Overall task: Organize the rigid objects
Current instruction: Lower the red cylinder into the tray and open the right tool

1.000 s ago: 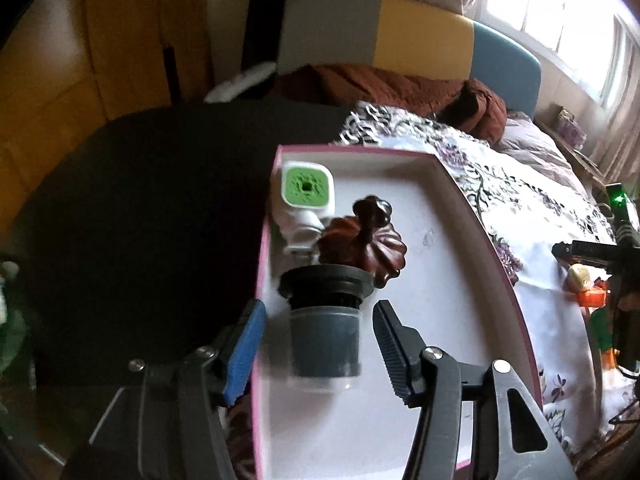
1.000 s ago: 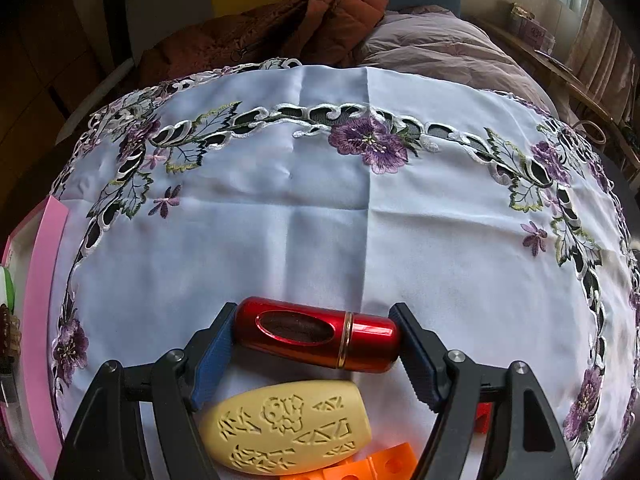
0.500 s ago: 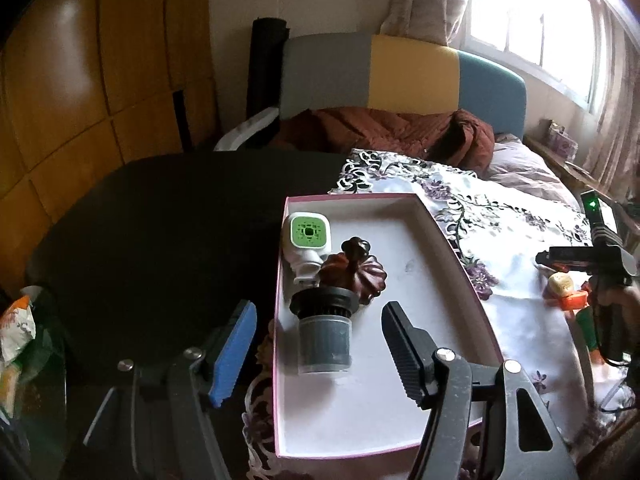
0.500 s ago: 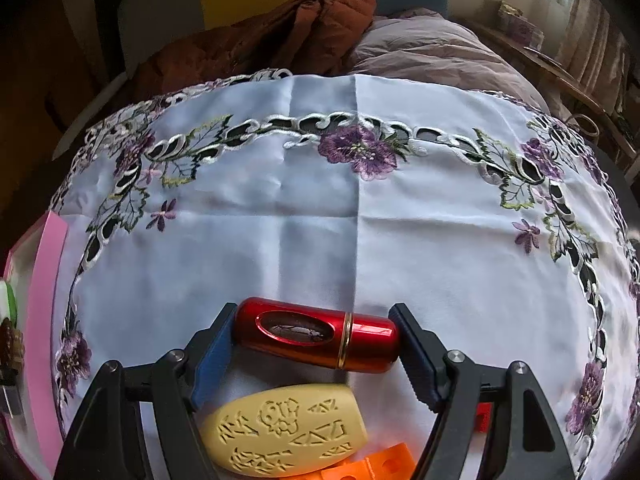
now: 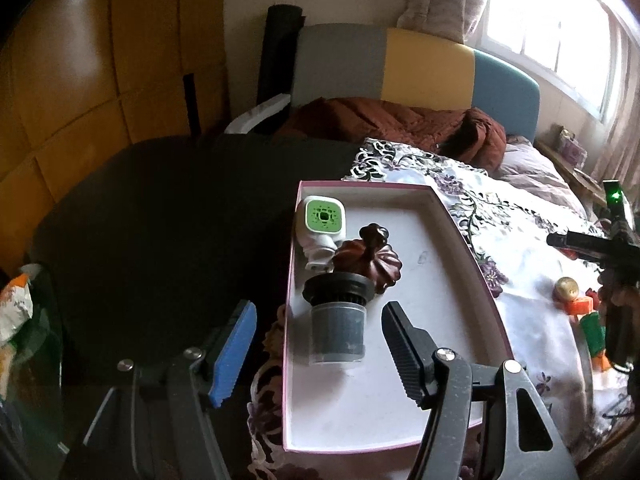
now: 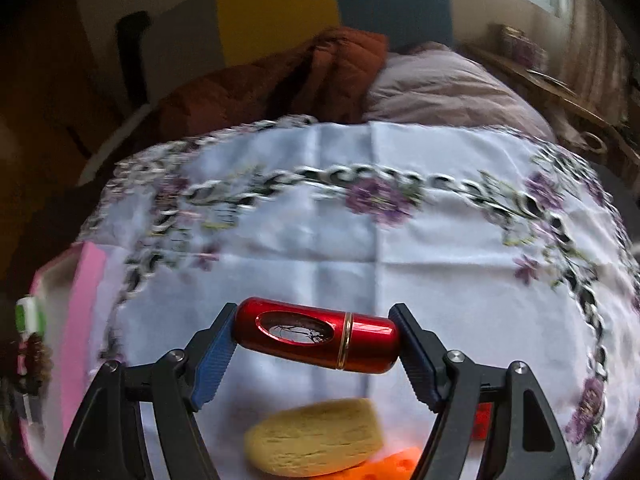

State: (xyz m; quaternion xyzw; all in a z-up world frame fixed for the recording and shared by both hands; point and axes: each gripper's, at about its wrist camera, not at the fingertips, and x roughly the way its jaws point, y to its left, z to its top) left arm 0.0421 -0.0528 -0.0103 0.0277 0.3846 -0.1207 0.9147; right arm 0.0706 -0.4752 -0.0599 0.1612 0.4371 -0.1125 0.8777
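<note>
While clamped, capsule (image 6: 318, 334) gleams—glossy red.

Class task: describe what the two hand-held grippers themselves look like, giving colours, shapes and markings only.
Both look alike. The left hand-held gripper has black angular arms with silver round bolts, one blue ribbed pad and one black ribbed pad. The right hand-held gripper shows the same black frame, silver bolts, and blue and dark ribbed pads. No cables, sleeves or lettering are visible.
</note>
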